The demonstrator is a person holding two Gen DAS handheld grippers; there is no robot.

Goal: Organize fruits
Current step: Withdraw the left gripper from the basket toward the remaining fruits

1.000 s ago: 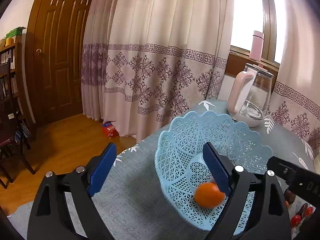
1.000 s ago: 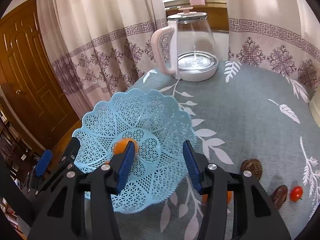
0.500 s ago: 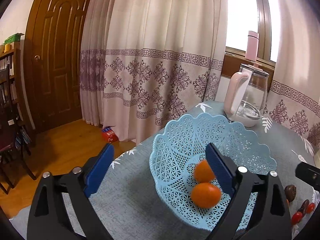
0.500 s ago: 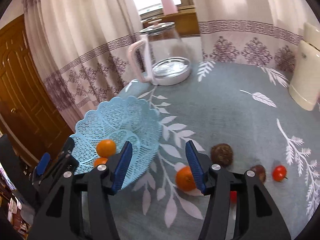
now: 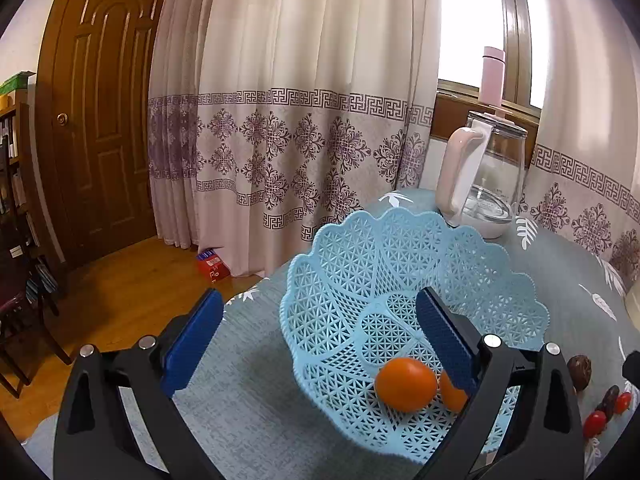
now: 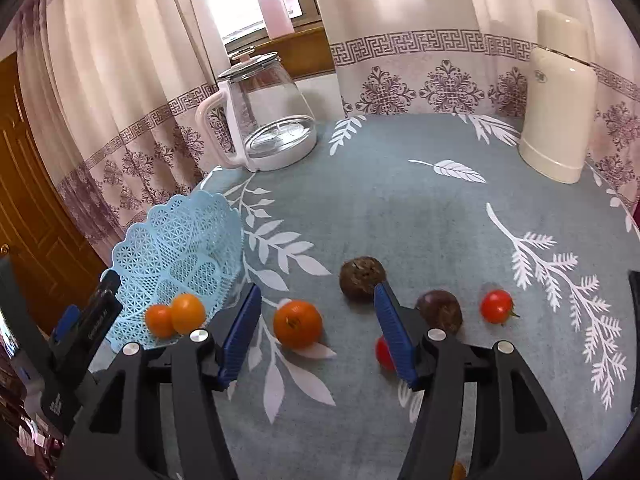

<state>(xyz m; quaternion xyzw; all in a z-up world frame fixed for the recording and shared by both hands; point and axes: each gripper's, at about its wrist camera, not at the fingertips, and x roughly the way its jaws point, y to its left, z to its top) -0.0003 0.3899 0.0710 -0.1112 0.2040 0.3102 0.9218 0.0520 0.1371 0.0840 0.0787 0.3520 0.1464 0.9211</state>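
Hovering my right gripper point(image 6: 316, 334) spread wide and empty over the loose orange point(image 6: 297, 323) on the tablecloth point(image 6: 400, 208), I risk pushing it sideways, because it is round and can roll. My left gripper point(image 5: 316, 338) is also wide, holding nothing, at the blue basket point(image 5: 352, 248), where two oranges point(image 5: 405, 384) lie. Cherry tomatoes point(image 6: 496, 306) and brown fruits point(image 6: 362, 278) wait nearby.

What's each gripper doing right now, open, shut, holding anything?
Left gripper: open, holding nothing, over the blue basket.
Right gripper: open, holding nothing, above the orange on the table.
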